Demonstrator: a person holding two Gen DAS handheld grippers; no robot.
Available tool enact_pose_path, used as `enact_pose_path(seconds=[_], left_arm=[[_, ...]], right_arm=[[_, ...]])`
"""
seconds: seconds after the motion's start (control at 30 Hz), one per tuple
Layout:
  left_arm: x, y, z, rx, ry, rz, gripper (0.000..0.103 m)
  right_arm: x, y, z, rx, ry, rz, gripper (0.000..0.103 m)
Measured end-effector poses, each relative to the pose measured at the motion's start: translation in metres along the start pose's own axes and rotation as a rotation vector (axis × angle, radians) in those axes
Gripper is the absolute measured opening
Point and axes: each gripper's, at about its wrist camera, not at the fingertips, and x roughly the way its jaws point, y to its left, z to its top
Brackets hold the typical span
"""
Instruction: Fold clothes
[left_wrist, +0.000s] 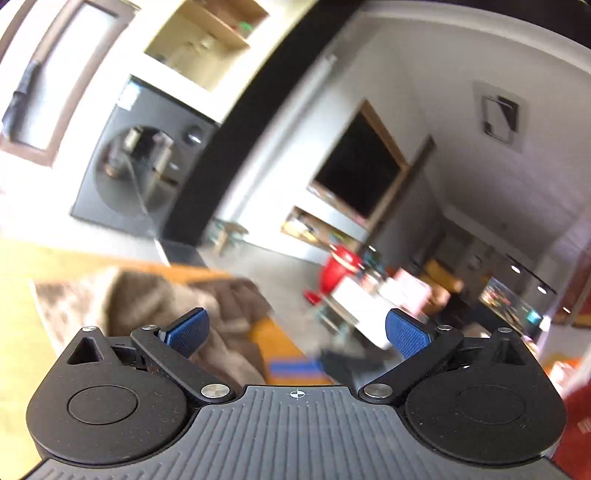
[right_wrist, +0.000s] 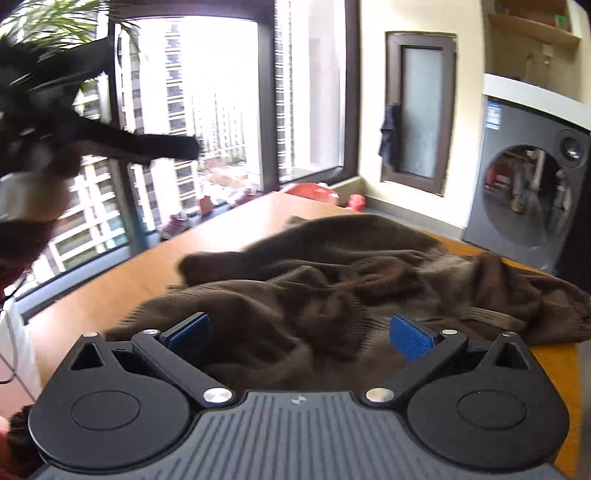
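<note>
While crumpled across the wooden table (right_wrist: 110, 295), brown sweater (right_wrist: 351, 273), long axis left-right; both claws (left_wrist: 297, 334) (right_wrist: 301, 338) spread, empty.

1. One brown knitted garment (right_wrist: 351, 280) lies crumpled on the one wooden surface (right_wrist: 122, 280).
2. Two grippers: the left gripper (left_wrist: 297, 332) and the right gripper (right_wrist: 300, 334), each with two blue-padded fingers (right_wrist: 410, 341).
3. One grey washing machine (right_wrist: 532, 192).
4. One dark cloth (right_wrist: 389, 134) hanging by the narrow frosted window (right_wrist: 421, 110).
</note>
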Motion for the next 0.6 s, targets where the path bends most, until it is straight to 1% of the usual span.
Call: enact_pose_path(seconds=[0.03,0.1,0.17,0.23,0.33,0.37,0.43,0.5,0.6], left_arm=[[0.016,0.008,0.007,-0.006,0.015,-0.001,0.103],[0.051,0.027,0.014,-0.038,0.077,0.001,0.103],[0.089,0.049,0.014,-0.06,0.143,0.059,0.103],[0.123,0.07,0.014,-0.082,0.2,0.119,0.103],[0.15,0.099,0.007,-0.122,0.215,0.223,0.103],[0.156,0.108,0.003,-0.134,0.224,0.248,0.103],[0.158,0.119,-0.011,-0.148,0.249,0.264,0.103],[0.152,0.109,-0.021,-0.122,0.271,0.253,0.103],[0.142,0.093,-0.036,-0.081,0.303,0.237,0.103]], right_arm=[[0.006,0.014,0.0,0.001,-0.006,0.063,0.103],[0.019,0.032,-0.003,0.03,0.033,0.196,0.103],[0.038,0.049,-0.01,0.002,0.119,0.239,0.103],[0.05,0.053,-0.021,-0.086,0.206,0.174,0.103],[0.041,0.036,-0.033,-0.17,0.262,0.112,0.103],[0.035,0.027,-0.035,-0.18,0.279,0.089,0.103],[0.023,0.004,-0.036,-0.181,0.309,0.053,0.103],[0.012,-0.021,-0.037,-0.168,0.326,0.019,0.103],[0.003,-0.06,-0.032,-0.138,0.344,-0.074,0.103]])
